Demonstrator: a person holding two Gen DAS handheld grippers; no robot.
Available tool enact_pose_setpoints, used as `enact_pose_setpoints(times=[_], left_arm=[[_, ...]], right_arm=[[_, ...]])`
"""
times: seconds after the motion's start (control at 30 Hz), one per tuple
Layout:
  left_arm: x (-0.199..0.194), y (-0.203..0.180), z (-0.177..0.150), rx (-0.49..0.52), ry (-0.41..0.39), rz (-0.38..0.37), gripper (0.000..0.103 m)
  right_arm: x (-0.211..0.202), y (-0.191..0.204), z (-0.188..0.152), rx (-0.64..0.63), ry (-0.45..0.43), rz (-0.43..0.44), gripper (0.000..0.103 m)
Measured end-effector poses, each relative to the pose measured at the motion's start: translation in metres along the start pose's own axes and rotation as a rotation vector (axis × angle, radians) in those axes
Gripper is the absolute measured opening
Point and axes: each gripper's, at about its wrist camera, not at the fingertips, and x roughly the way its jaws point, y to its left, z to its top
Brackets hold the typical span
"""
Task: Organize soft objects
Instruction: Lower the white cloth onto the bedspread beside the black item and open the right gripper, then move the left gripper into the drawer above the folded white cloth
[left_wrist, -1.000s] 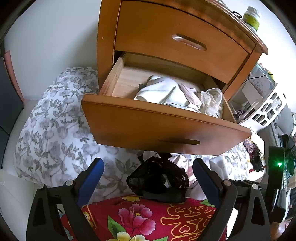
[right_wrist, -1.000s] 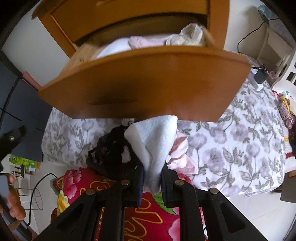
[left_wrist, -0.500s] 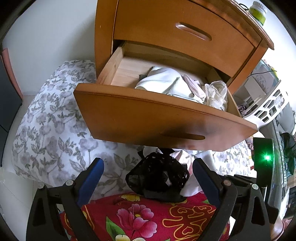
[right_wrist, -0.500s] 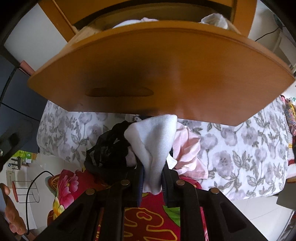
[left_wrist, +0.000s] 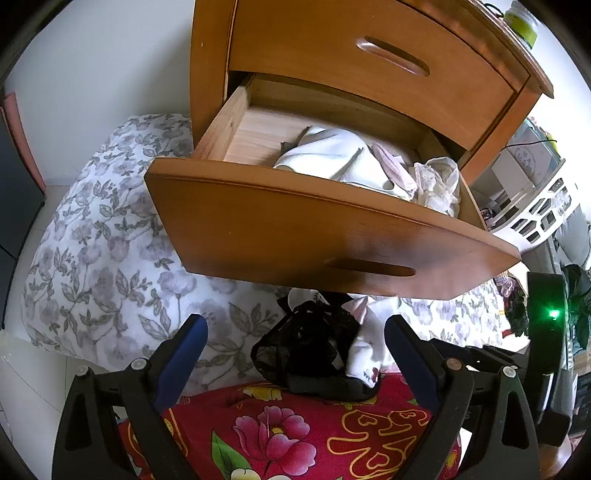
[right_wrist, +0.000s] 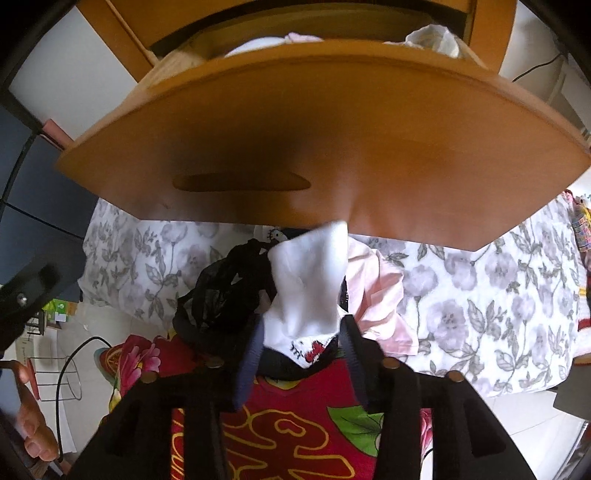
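Looking at the open wooden drawer as the anchor here: the white sock sits just below its curved front panel, lying on top of the clothes pile. Its long axis runs roughly straight away from the right gripper toward the drawer front, with the plain end nearly under the panel's bottom edge and the end with the little red and black print pointing back at the gripper. The right gripper's jaws have just been opening, the sock is between them but the blue pads look clear of it on both sides, so it's loose rather than pinched

Left of the sock, also below the drawer, there's a black lacy garment, and a pale pink piece to its right. All of that rests on a grey floral bedsheet and a red flowered blanket

The left gripper is spread wide with nothing in it, hovering below the drawer front over the black garment. Inside the drawer there's folded white clothing bunched toward the right side
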Motion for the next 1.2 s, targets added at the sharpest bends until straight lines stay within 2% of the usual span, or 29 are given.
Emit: enact_pose_setpoints(times=[0.2,0.37,0.63,0.97,1.13,1.2], left_arm=[[-0.004,-0.001,0.000,0.003,-0.008,0.004,0.097],[-0.006,-0.004,0.000,0.014,-0.006,0.009,0.097],[-0.007,-0.008,-0.002,0.029,0.003,0.018,0.097],[-0.005,-0.012,-0.003,0.055,0.005,0.034,0.097],[-0.010,-0.017,0.000,0.078,-0.032,0.021,0.097],[-0.014,-0.019,0.002,0.086,-0.054,0.013,0.101]], right_arm=[[-0.019,-0.005,0.000,0.019,-0.046,-0.006,0.061],[-0.037,-0.012,-0.002,0.036,-0.100,-0.020,0.080],[-0.052,-0.021,-0.005,0.063,-0.156,-0.027,0.102],[-0.063,-0.029,-0.006,0.080,-0.206,-0.019,0.103],[-0.068,-0.031,-0.007,0.082,-0.228,-0.009,0.103],[-0.070,-0.034,-0.007,0.089,-0.239,-0.008,0.103]])
